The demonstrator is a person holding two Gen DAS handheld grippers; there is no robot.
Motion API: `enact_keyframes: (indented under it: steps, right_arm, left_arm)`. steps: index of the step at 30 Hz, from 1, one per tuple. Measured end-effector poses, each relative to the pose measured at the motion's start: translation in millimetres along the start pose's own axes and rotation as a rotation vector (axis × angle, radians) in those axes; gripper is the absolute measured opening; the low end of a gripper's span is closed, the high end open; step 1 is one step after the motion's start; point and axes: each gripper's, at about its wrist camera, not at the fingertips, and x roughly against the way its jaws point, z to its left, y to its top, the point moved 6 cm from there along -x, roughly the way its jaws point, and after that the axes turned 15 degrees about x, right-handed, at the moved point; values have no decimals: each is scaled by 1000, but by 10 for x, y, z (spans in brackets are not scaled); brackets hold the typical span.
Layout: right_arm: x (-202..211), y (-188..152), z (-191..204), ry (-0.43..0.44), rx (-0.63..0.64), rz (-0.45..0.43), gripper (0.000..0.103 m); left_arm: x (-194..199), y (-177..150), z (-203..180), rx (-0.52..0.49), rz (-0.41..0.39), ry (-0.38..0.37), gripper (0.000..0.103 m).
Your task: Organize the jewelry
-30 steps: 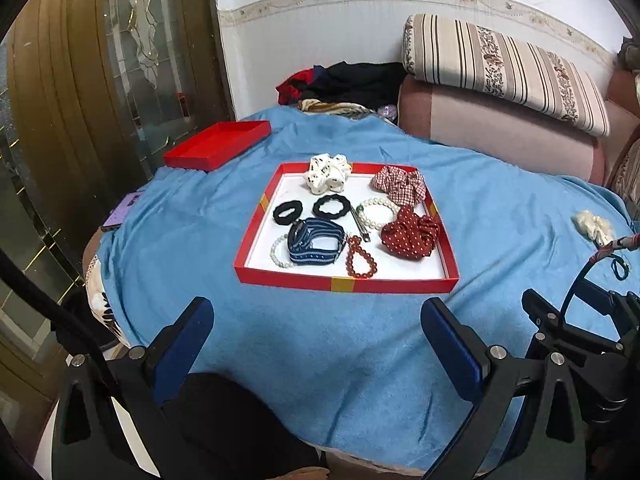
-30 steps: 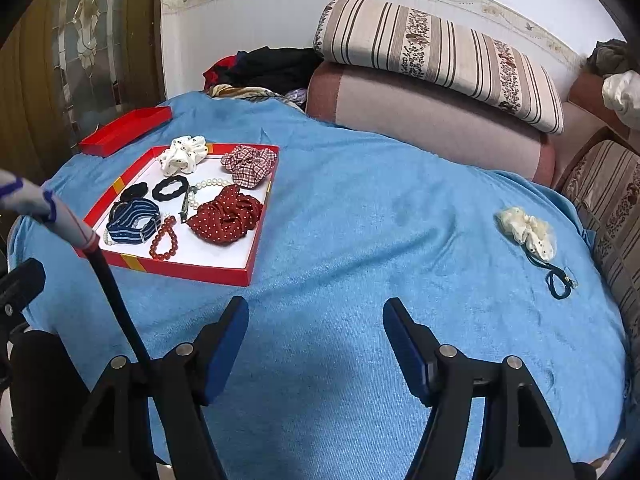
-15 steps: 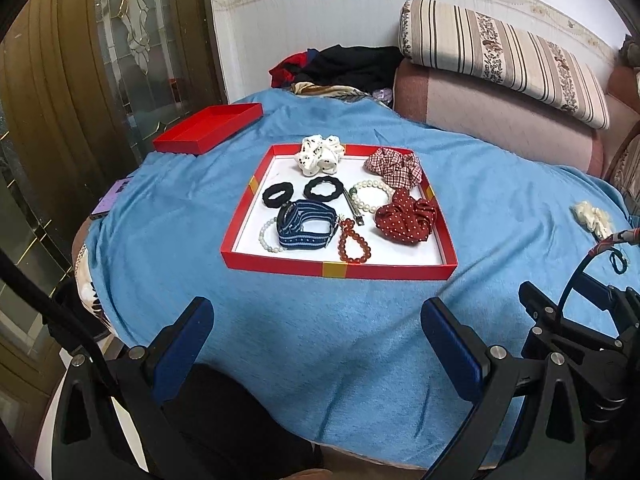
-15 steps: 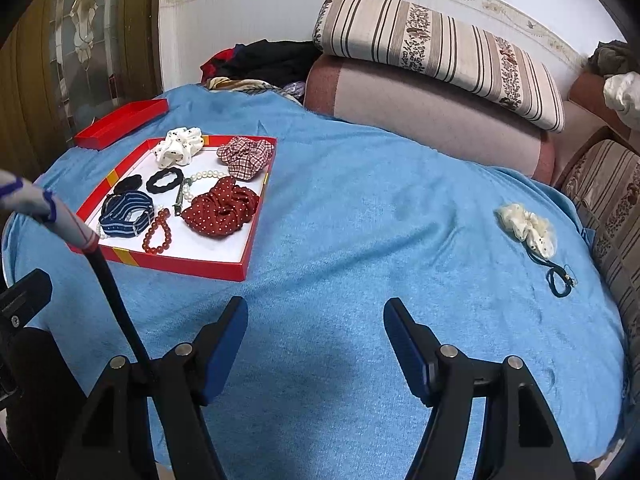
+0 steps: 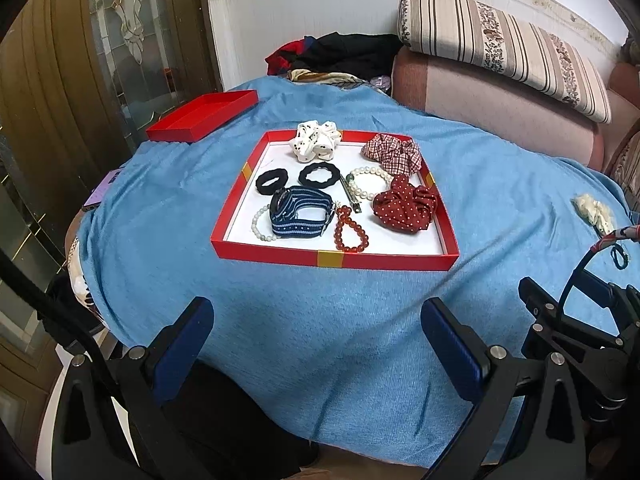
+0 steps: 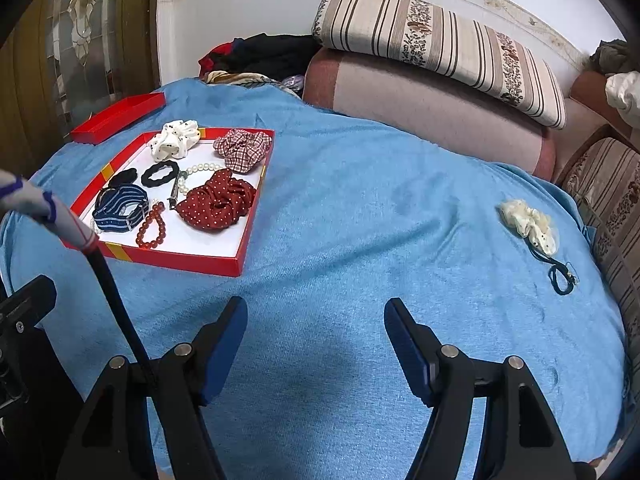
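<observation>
A red tray (image 5: 276,254) (image 6: 168,258) with a white floor lies on the blue cloth. It holds a white dotted scrunchie (image 5: 316,140), a plaid scrunchie (image 5: 394,152), a dark red dotted scrunchie (image 5: 406,208) (image 6: 218,200), two black hair ties (image 5: 272,181), pearl bracelets (image 5: 370,182), a red bead bracelet (image 5: 351,232) and a navy striped band (image 5: 300,216). A cream scrunchie (image 6: 528,222) (image 5: 594,212) and a dark cord (image 6: 562,276) lie apart at the right. My left gripper (image 5: 318,336) and right gripper (image 6: 316,332) are open and empty, above the cloth's near part.
A red lid (image 5: 202,116) lies at the back left. A sofa with a striped cushion (image 5: 504,44) stands behind, with dark clothes (image 5: 344,54) beside it. A wooden glazed door (image 5: 80,60) is at the left. The cloth drops off at the near edge.
Both views have shifted a little closer to the tray. Both grippers stay open and nothing on the cloth has moved.
</observation>
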Motion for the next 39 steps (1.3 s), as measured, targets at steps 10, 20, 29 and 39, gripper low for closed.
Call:
enact_keyframes:
  steps: [10,20,29,39]
  right_arm:
    - [-59,-19,18,3,2,14,75]
    - [-96,10,39,5,18,15,75]
    - [-130,168,70,1,47,4,75]
    - [-149,389,177,-10,93,-21,76]
  left_arm:
    - [-80,-38,-16,-1,22,4,103]
    - [-152,-37,8,12,38,7,103]
    - [-198,-29,59,29,44,9,103]
    - [-273,-13,156,68,58,15,103]
